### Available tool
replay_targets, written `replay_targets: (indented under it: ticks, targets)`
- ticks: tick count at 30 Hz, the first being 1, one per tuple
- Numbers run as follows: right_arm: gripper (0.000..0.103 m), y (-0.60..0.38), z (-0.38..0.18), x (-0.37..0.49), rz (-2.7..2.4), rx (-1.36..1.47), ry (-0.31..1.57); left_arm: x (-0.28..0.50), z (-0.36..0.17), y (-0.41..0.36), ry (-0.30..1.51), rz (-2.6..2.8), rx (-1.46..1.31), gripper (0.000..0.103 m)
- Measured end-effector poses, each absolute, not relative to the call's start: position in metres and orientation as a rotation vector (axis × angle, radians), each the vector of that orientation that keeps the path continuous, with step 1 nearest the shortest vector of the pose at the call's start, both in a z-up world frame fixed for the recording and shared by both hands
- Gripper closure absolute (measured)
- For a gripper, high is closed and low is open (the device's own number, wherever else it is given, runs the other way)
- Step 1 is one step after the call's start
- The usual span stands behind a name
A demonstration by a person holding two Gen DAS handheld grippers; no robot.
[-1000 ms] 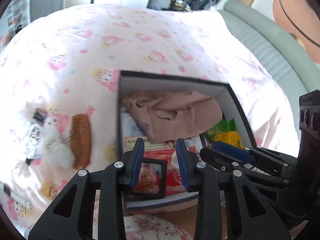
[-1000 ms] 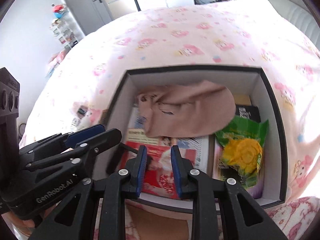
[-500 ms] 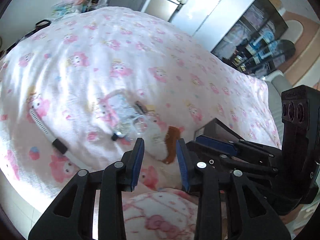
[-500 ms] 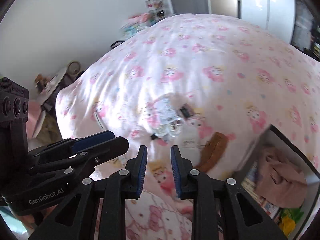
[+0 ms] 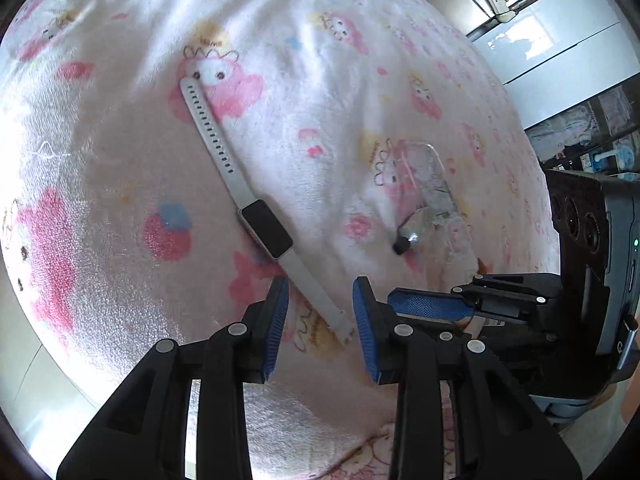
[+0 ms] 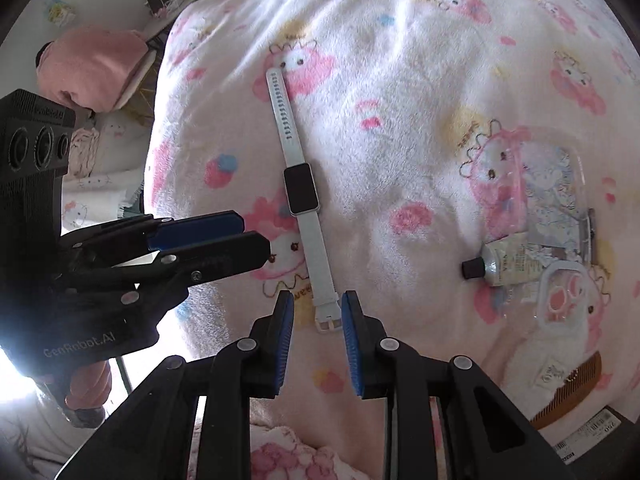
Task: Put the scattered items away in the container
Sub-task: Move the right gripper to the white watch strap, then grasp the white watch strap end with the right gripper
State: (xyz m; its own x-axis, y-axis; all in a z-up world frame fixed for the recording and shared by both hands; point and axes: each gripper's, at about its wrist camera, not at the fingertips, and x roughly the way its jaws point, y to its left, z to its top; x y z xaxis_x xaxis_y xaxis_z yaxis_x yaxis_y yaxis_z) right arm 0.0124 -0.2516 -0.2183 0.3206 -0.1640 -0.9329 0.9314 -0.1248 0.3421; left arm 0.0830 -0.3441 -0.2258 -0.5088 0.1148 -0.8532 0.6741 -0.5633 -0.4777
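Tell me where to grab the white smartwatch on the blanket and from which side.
Grip the smartwatch across its dark rigid screen body, from above, jaws spanning its narrow width. It lies flat and straight on the soft blanket; the floppy strap would sag. That seems safest.

Your two wrist cameras looked steeply down past their own fingers, close over the blanket point(image 5: 120, 208), both sharing the watch point(image 5: 264, 229) ahead.

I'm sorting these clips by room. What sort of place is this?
Most likely a bedroom at home: a fleecy cartoon-print blanket covers a bed-like surface strewn with a smartwatch, a small cream tube and a wooden comb, with white cupboards behind.
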Motion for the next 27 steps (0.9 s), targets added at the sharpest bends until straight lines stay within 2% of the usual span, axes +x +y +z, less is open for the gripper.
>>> replay_targets:
  ticks: [8,11,12,13,16,21,23,24,27]
  targets:
    - [0.077,-0.261,-0.265,0.007,-1.070,1.420,0.853,0.057,-0.272,-0.349,1.297,-2.050,1.384,0.069]
    - [0.076,-0.261,-0.274,0.004,-1.046,1.452,0.831,0.045,-0.280,-0.349,1.324,-2.038,1.399,0.072]
    - [0.076,-0.260,-0.274,0.001,-1.053,1.459,0.815,0.042,-0.279,-0.347,1.317,-2.053,1.402,0.083]
    - [0.076,-0.258,-0.272,-0.003,-1.061,1.462,0.793,0.040,-0.278,-0.345,1.324,-2.069,1.405,0.089]
    - [0.072,-0.250,-0.267,-0.013,-1.073,1.461,0.741,0.034,-0.282,-0.337,1.376,-2.094,1.415,0.092]
    - [0.072,-0.241,-0.278,-0.025,-1.132,1.484,0.757,0.026,-0.278,-0.325,1.466,-2.165,1.421,0.094]
    - [0.081,-0.235,-0.282,-0.034,-1.129,1.523,0.700,0.029,-0.274,-0.328,1.477,-2.168,1.413,0.093]
    - [0.086,-0.233,-0.281,-0.039,-1.145,1.528,0.690,0.032,-0.271,-0.330,1.454,-2.168,1.408,0.090]
    - [0.087,-0.226,-0.274,-0.043,-1.167,1.473,0.715,0.040,-0.268,-0.342,1.374,-2.144,1.383,0.080]
